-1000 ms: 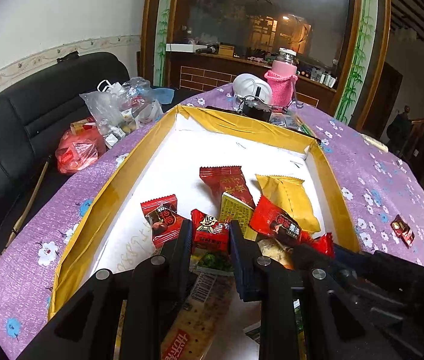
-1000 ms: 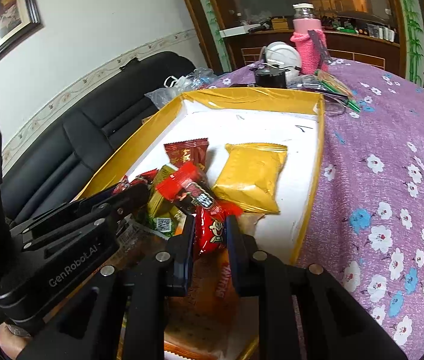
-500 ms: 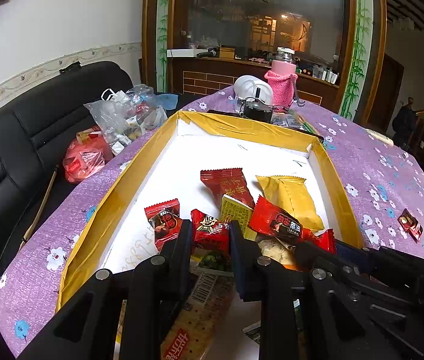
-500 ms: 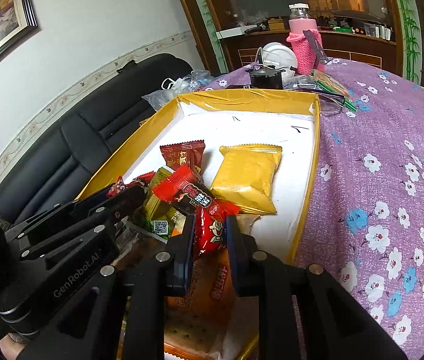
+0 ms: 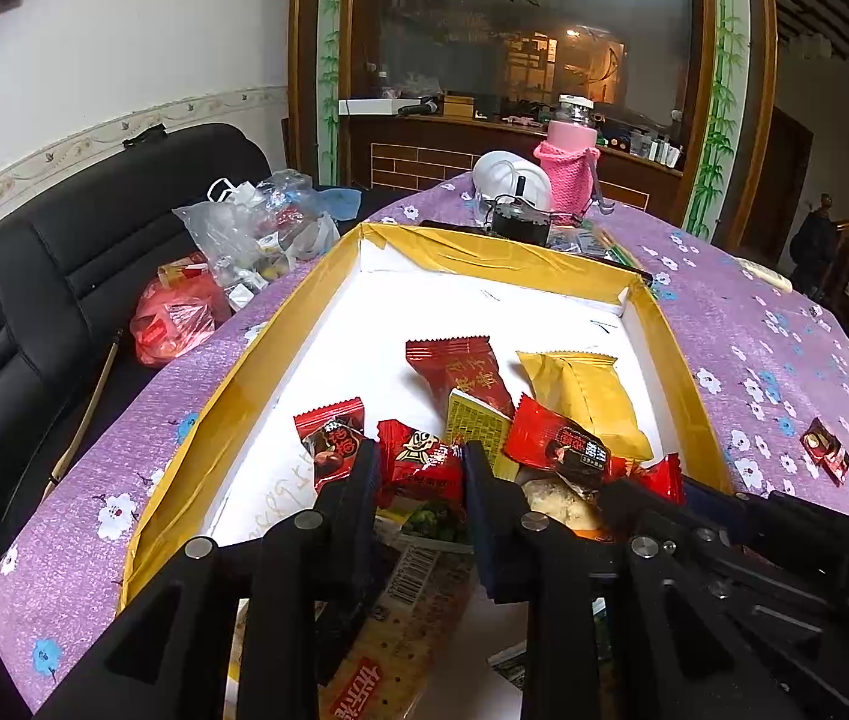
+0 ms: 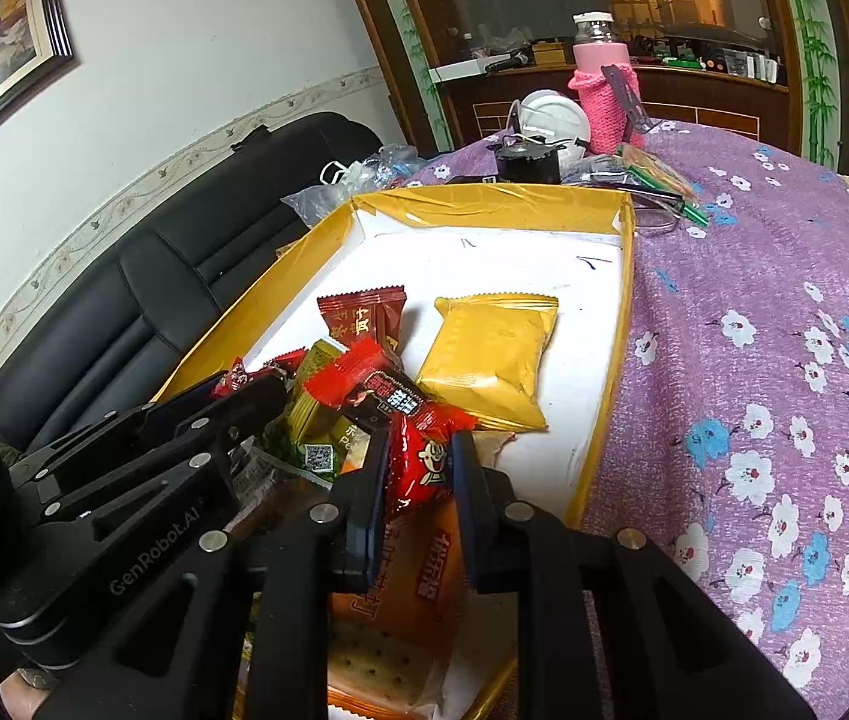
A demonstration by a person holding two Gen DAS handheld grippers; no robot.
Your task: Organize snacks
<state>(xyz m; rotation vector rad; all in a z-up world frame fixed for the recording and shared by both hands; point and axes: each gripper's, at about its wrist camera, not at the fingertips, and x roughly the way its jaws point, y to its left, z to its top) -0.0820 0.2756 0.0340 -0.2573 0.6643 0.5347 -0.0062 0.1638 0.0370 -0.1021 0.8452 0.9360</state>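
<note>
A shallow yellow-rimmed box [image 5: 280,330] with a white floor lies on the purple flowered tablecloth and holds several snack packets. My left gripper [image 5: 418,468] is shut on a small red cartoon-face packet [image 5: 424,462] at the box's near end. My right gripper [image 6: 418,468] is shut on another red cartoon-face packet [image 6: 424,462] just beside it. Ahead lie a yellow packet [image 5: 580,396], a dark red packet [image 5: 460,363], a red chocolate packet [image 5: 556,441] and cracker packs [image 6: 400,612] under the fingers. The yellow packet also shows in the right wrist view [image 6: 490,348].
A loose red candy [image 5: 825,450] lies on the cloth right of the box. A pink bottle [image 5: 568,162], white bowl [image 5: 511,177] and clutter stand beyond the far rim. Plastic bags [image 5: 244,234] and a red bag [image 5: 175,312] sit left, by a black sofa [image 5: 34,276].
Both grippers have drawn slightly back and up with their packets still held; the box and table look a little farther off. The packets in the box have not moved.
</note>
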